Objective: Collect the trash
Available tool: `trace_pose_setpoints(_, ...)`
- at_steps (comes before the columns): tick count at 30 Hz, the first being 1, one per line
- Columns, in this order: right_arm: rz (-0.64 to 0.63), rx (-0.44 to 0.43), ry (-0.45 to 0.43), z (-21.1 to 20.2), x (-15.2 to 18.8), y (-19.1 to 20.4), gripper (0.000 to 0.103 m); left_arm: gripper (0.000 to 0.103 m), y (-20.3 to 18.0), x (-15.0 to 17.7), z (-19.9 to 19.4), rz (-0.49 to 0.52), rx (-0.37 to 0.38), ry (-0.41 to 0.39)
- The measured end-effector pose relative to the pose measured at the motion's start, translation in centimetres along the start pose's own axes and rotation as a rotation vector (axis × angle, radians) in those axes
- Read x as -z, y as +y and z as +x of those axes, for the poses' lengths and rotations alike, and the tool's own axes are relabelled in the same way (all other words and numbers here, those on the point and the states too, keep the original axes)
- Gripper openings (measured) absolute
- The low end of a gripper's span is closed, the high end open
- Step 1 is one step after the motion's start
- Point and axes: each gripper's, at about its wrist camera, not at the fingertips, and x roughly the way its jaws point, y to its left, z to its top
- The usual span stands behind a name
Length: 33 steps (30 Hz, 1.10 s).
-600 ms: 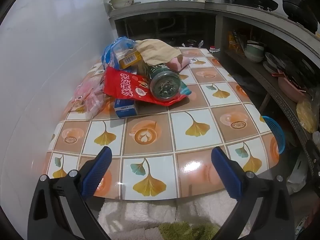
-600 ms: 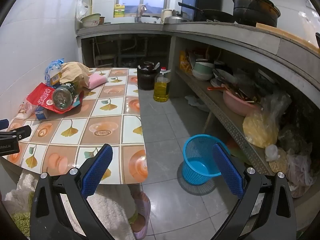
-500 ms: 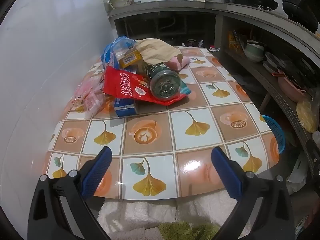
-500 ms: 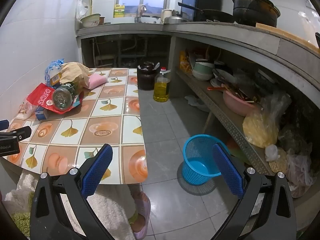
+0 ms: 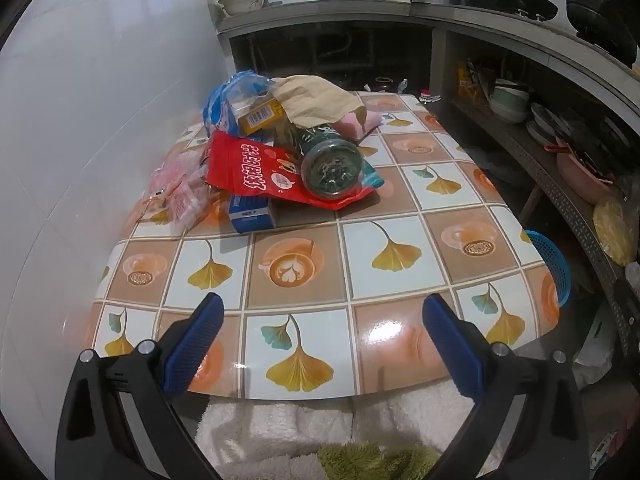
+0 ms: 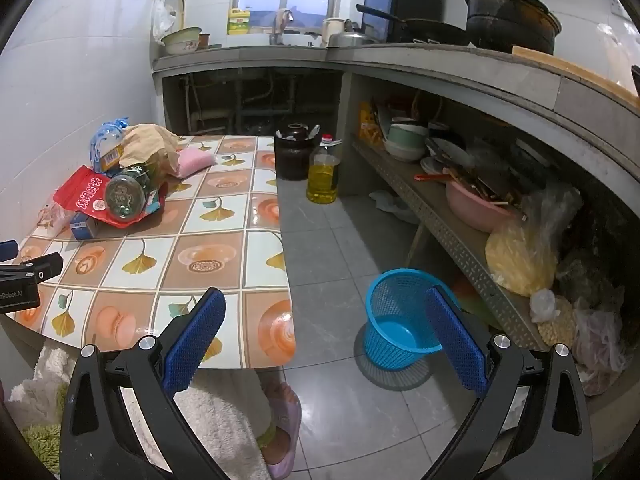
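A pile of trash lies at the far left of the tiled table (image 5: 400, 300): a red snack bag (image 5: 256, 168), a green bottle (image 5: 330, 160) on its side, a blue carton (image 5: 252, 210), a brown paper bag (image 5: 312, 98), a yellow box (image 5: 262, 114), a blue plastic bag (image 5: 224, 100) and pink wrappers (image 5: 180, 192). The pile also shows in the right wrist view (image 6: 116, 184). My left gripper (image 5: 320, 336) is open and empty over the table's near edge. My right gripper (image 6: 324, 332) is open and empty, between the table corner and a blue mesh basket (image 6: 400, 320) on the floor.
A pink pouch (image 6: 194, 160) lies behind the pile. An oil bottle (image 6: 323, 176) and a dark jar (image 6: 294, 156) stand on the floor beyond the table. A low shelf (image 6: 452, 232) with bowls and bags runs along the right. White fluffy rug (image 6: 208, 420) and a slippered foot (image 6: 282, 428) below.
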Motion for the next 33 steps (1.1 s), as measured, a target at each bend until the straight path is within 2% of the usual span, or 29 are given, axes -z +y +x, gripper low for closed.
trace_pose_setpoints(33,-0.001,0.002,0.003,0.55,-0.18,-0.23,0.095,0.098,-0.15,0.25,0.13,-0.002,0.002,0.005)
